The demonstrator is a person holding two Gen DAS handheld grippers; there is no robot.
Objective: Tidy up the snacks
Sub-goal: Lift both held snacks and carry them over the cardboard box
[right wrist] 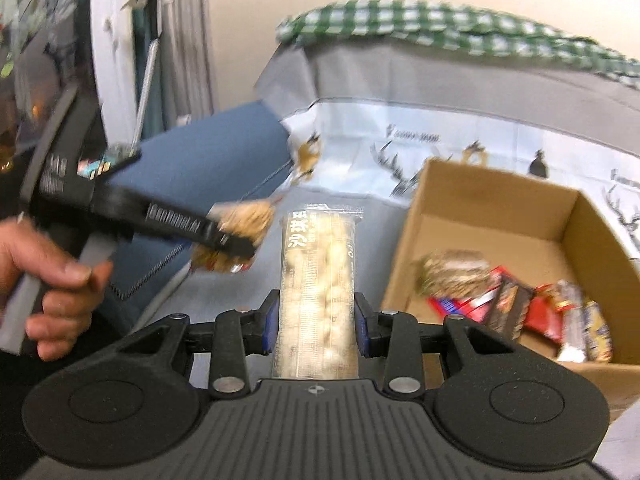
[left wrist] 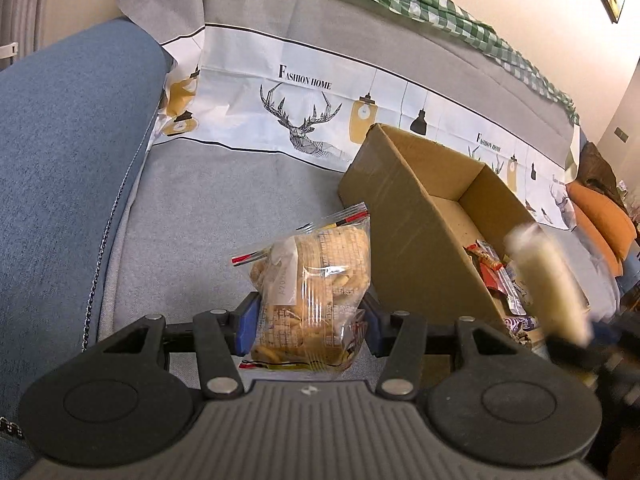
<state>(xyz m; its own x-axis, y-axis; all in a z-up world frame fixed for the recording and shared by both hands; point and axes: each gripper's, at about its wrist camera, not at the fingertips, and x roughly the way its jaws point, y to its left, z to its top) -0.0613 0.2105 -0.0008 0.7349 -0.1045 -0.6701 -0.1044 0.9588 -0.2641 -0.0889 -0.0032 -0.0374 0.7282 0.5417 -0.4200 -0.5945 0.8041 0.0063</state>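
Note:
My left gripper point(left wrist: 307, 325) is shut on a clear bag of round biscuits point(left wrist: 316, 280), held above the grey sofa seat just left of an open cardboard box point(left wrist: 404, 216). My right gripper point(right wrist: 314, 330) is shut on a long clear pack of pale puffed snack point(right wrist: 318, 280), held upright left of the same box point(right wrist: 496, 208). The box holds several wrapped snacks point(right wrist: 520, 304). The right gripper's pack shows blurred in the left wrist view point(left wrist: 548, 280); the left gripper with its biscuit bag point(right wrist: 240, 232) shows in the right wrist view.
A blue cushion point(left wrist: 68, 168) lies on the left of the sofa. A grey cover with deer prints point(left wrist: 304, 116) hangs on the backrest, with a green checked cloth point(left wrist: 440, 4) on top. An orange cushion point(left wrist: 604, 220) sits at the far right.

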